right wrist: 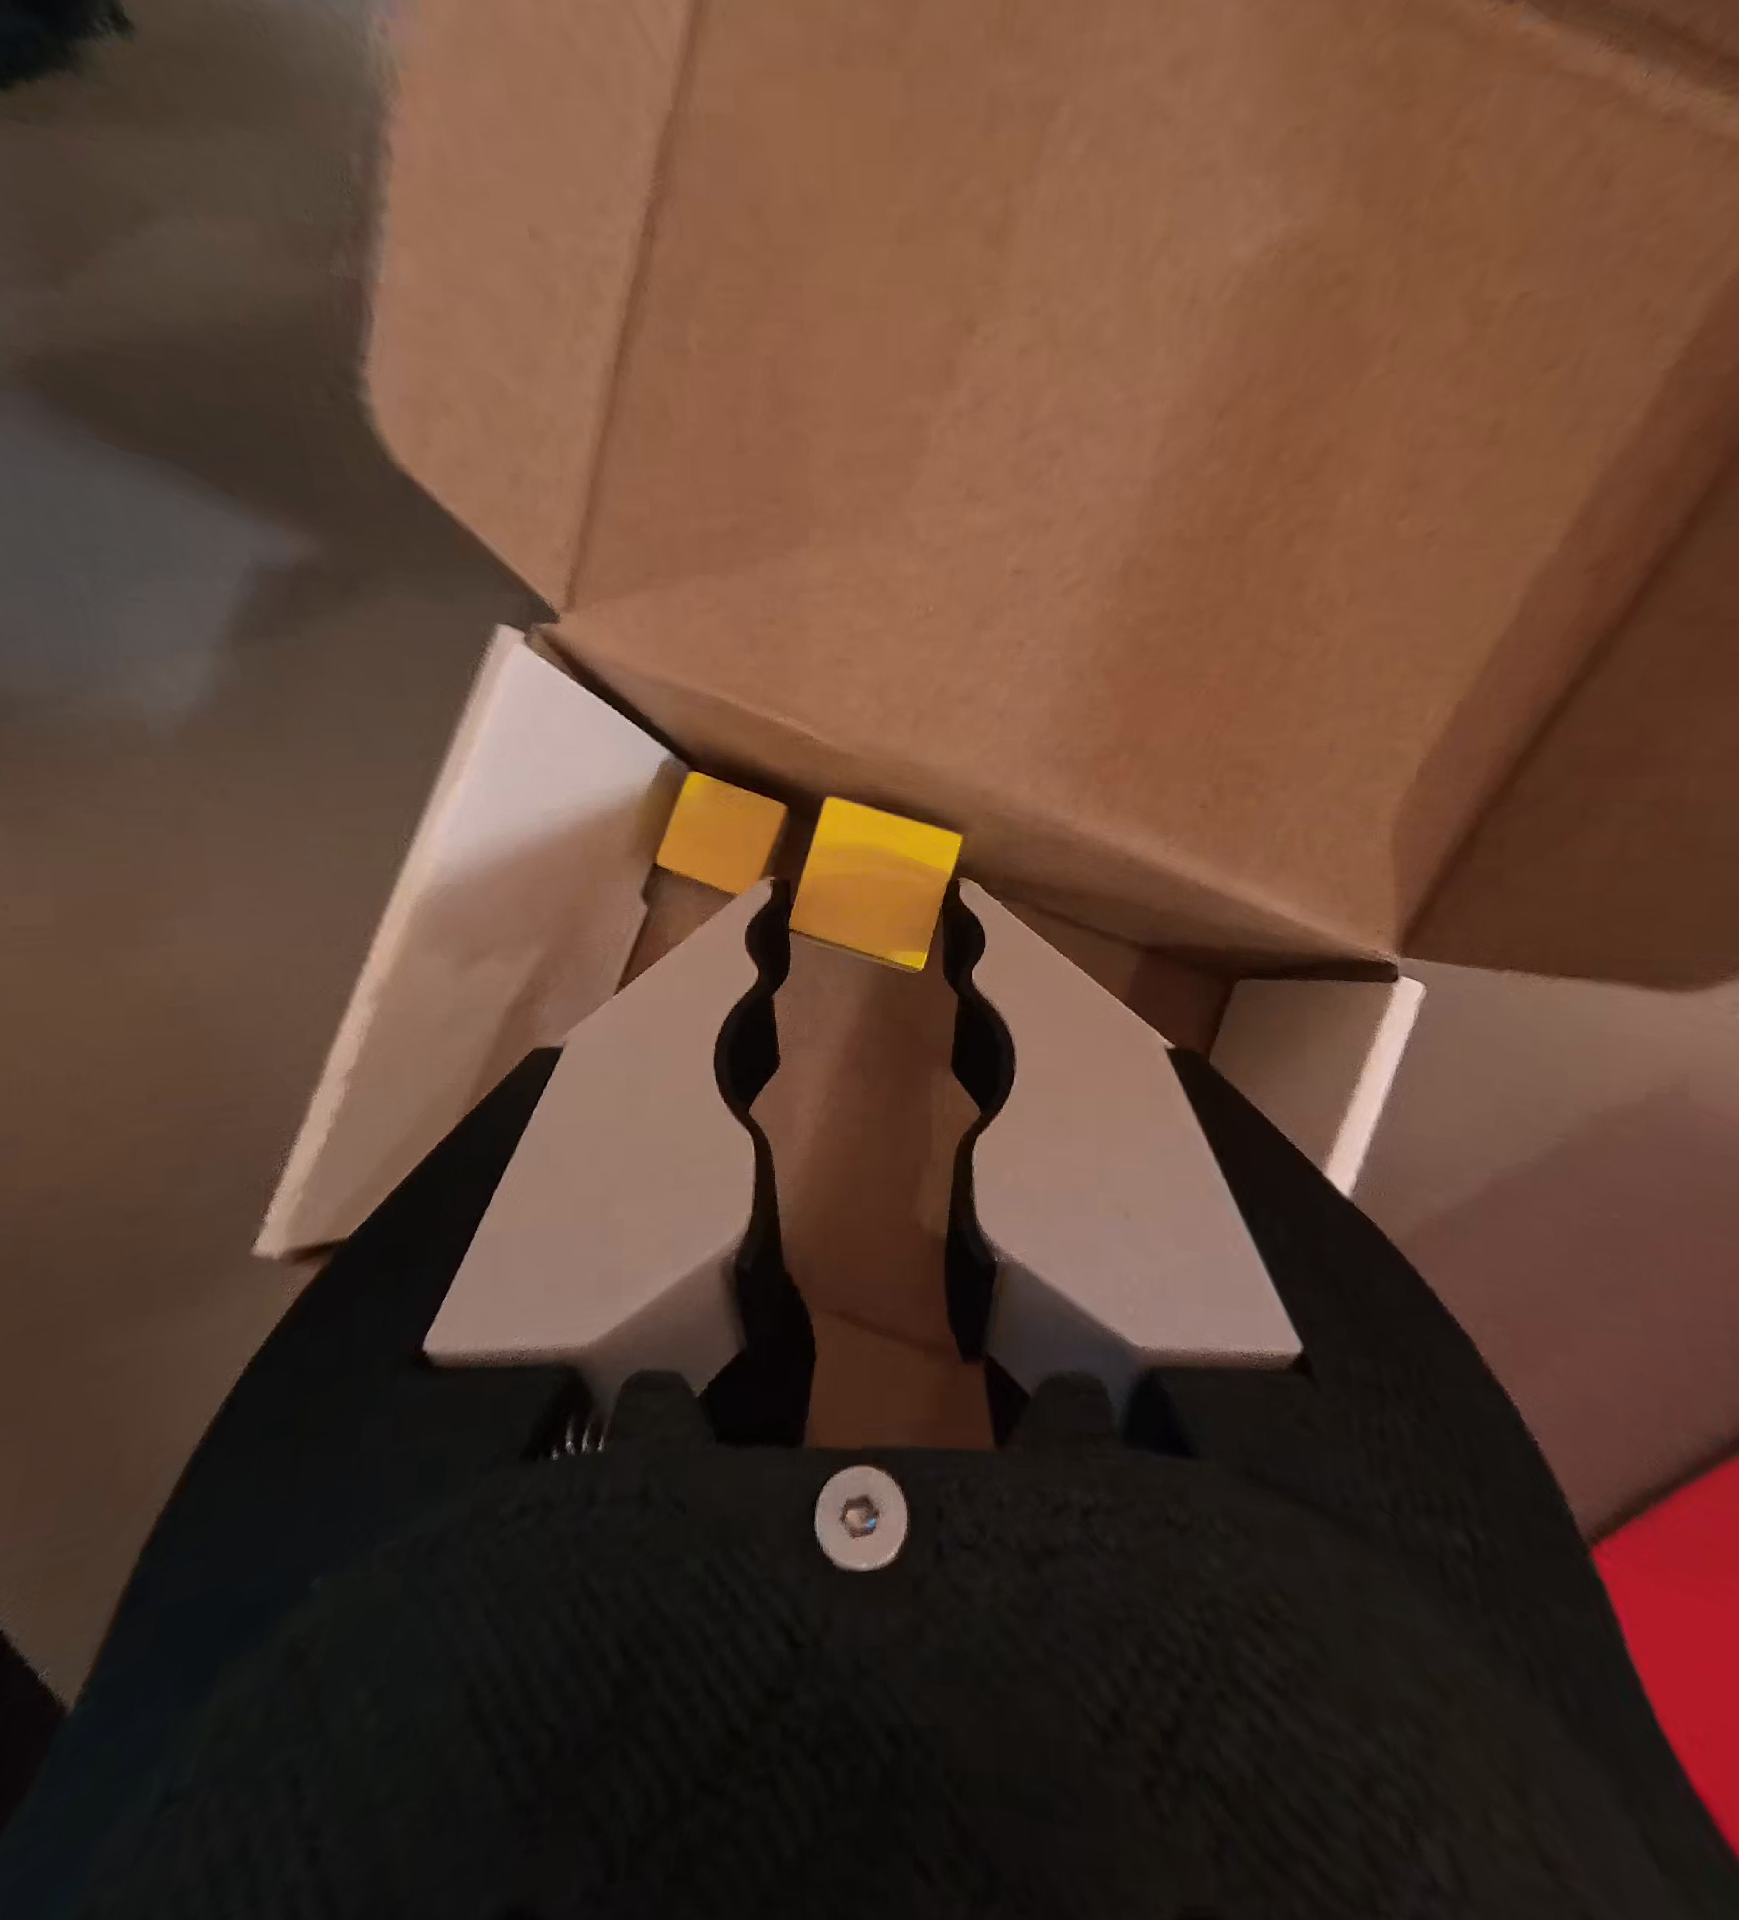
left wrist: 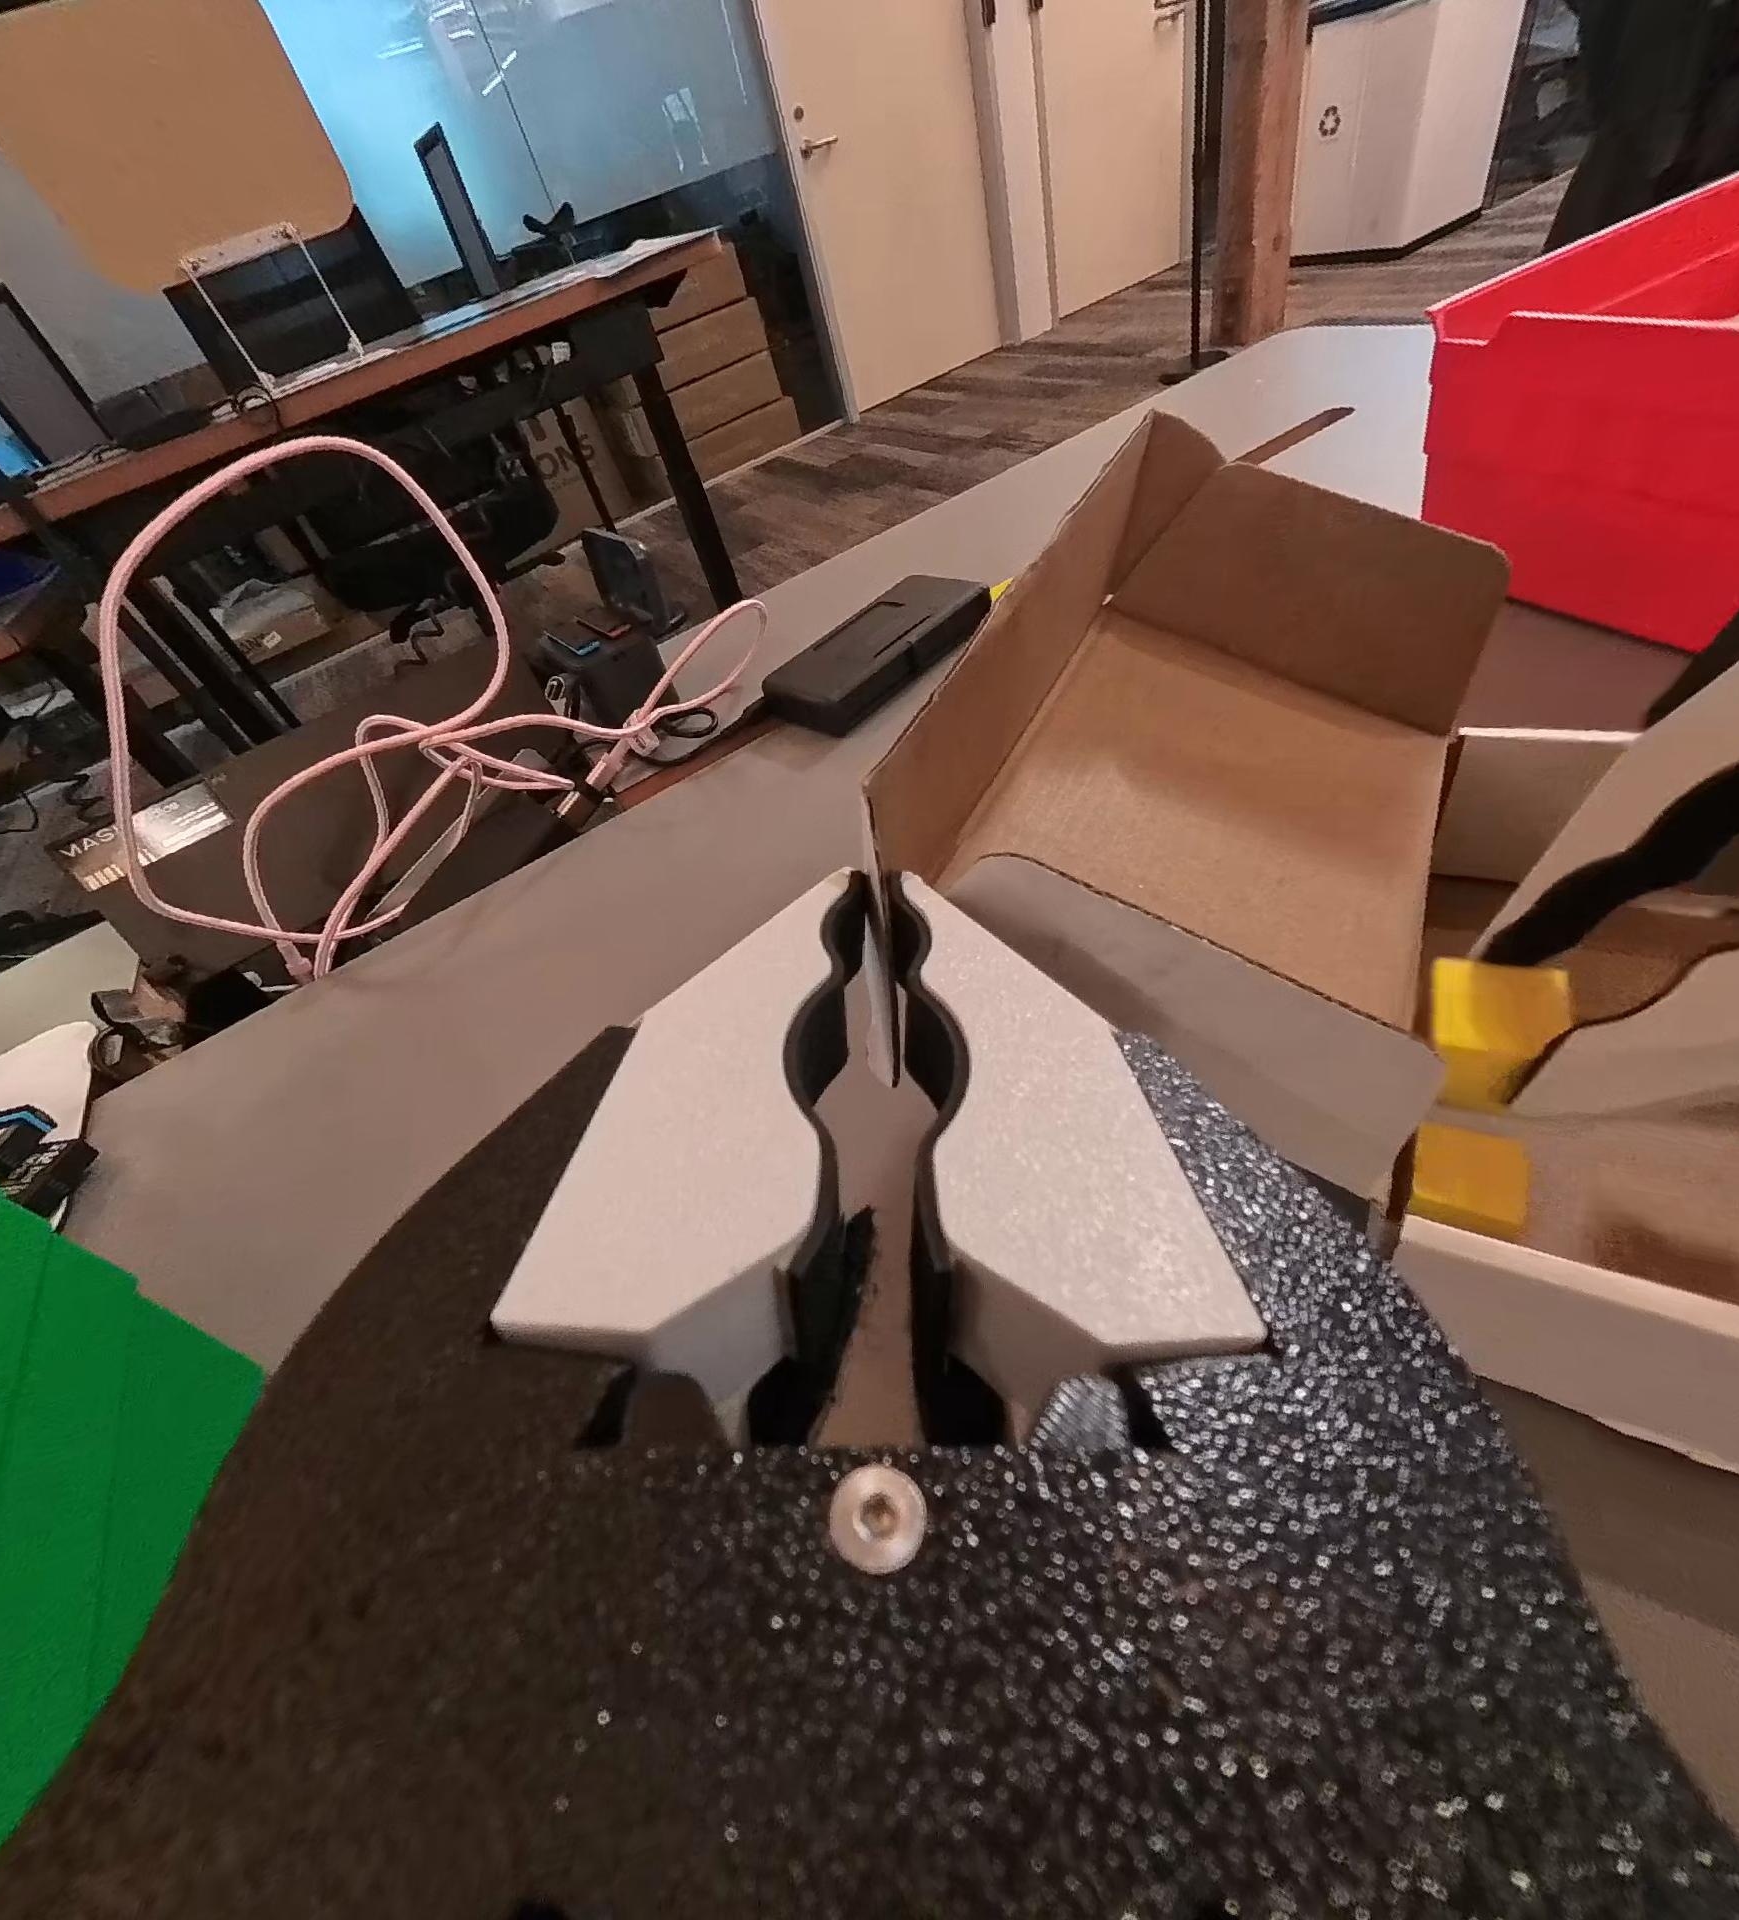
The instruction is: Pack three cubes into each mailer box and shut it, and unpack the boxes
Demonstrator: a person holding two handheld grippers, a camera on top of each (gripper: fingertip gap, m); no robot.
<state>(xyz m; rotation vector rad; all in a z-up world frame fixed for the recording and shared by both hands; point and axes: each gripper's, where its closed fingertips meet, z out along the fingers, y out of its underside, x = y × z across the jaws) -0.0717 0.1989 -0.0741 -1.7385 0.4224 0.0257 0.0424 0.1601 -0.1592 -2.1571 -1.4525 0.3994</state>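
A yellow cube (right wrist: 870,894) is sitting between the fingertips of the right gripper (right wrist: 863,914), both pads pressing on its sides, just inside the white mailer box (right wrist: 491,935) at the base of its raised brown lid (right wrist: 1052,416). A second yellow cube (right wrist: 723,847) is lying just to the left of the held one, in the corner of the same box. In the left wrist view both cubes are showing at the near corner of that box (left wrist: 1571,1340), the upper one (left wrist: 1493,1029) gripped, the lower one (left wrist: 1467,1179) resting on the box floor. Beside that box, another open mailer box (left wrist: 1208,790) is standing on the grey table (left wrist: 532,987), and the left gripper (left wrist: 884,935) is pinching the edge of its side flap (left wrist: 1000,675), fingers pressed together on the cardboard. Beyond this box a red bin (left wrist: 1623,436) is standing, and a pink cable (left wrist: 325,675) is looping past the table's far edge.
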